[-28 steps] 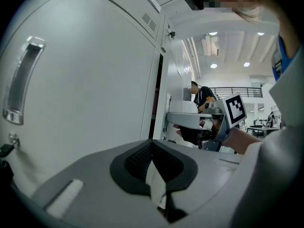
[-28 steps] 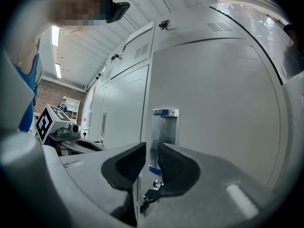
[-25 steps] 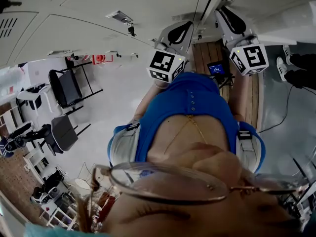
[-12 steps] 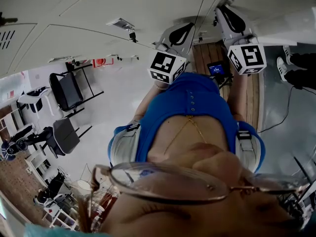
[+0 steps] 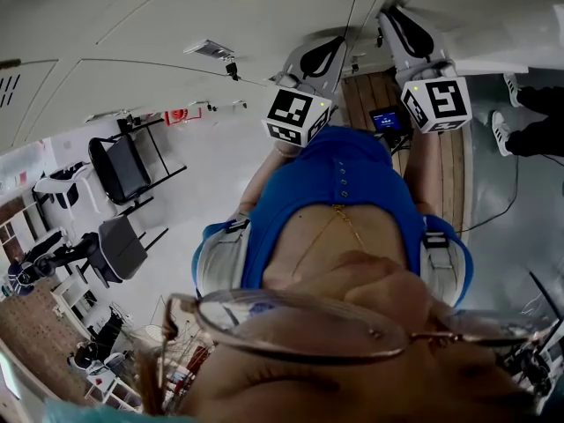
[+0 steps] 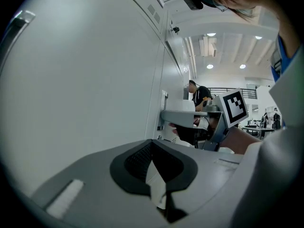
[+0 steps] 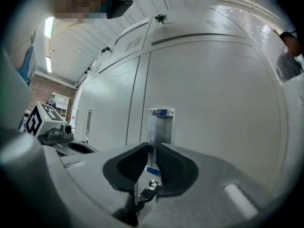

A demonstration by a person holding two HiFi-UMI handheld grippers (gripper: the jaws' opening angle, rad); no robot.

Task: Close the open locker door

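Grey locker doors (image 7: 213,103) fill the right gripper view. My right gripper (image 7: 153,158) has its pads on either side of the metal door handle (image 7: 161,122); they touch it while the jaws are opening slightly. A small key (image 7: 151,186) hangs below the handle. In the head view the right gripper (image 5: 401,20) reaches up to the locker front. The left gripper (image 5: 324,55) sits beside it, close to the lockers. In its own view the left gripper (image 6: 153,167) has its jaws a little apart with nothing between them, next to a broad locker face (image 6: 85,80).
Two dark chairs (image 5: 119,166) (image 5: 119,245) stand to the left of the person. A wooden floor strip (image 5: 379,95) runs under the lockers. Someone's shoes (image 5: 520,113) show at the right. Another person (image 6: 199,94) stands far along the locker row. Shelving sits at the lower left.
The head view has drifted, so the chairs sit slightly lower. The right gripper has edged a little to the left along the locker. The left gripper has hardly moved.
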